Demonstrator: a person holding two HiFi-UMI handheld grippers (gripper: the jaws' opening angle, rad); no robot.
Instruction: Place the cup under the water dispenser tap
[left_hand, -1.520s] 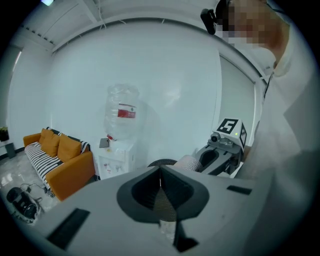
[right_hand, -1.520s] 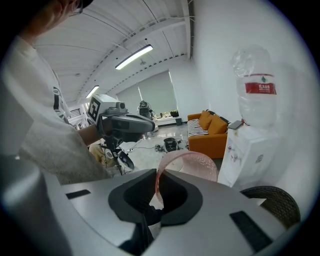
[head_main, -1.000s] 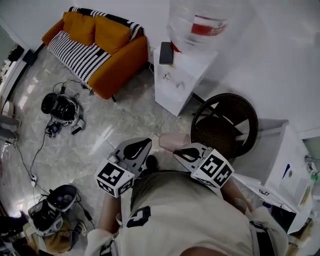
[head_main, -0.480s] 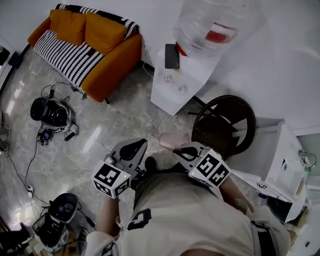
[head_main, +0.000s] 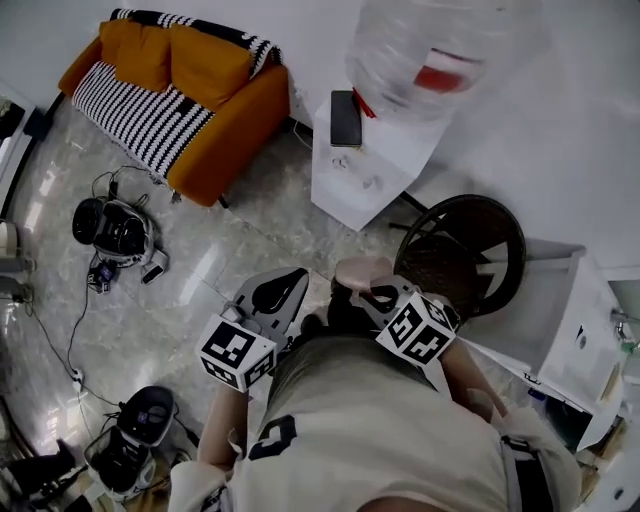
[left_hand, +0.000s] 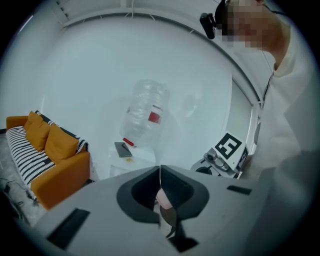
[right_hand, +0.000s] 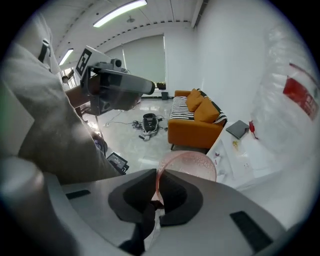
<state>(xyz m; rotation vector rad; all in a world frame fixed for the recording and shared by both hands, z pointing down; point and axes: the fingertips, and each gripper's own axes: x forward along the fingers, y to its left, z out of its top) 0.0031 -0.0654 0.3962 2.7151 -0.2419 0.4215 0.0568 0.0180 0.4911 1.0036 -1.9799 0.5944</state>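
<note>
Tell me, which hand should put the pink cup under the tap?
Right. The right gripper is shut on the rim of the pink cup and sits nearer the water dispenser. The left gripper is shut with no cup.

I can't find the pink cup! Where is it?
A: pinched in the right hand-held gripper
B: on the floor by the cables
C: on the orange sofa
A: the right hand-held gripper has its jaws shut on the rim of the pink cup.
</note>
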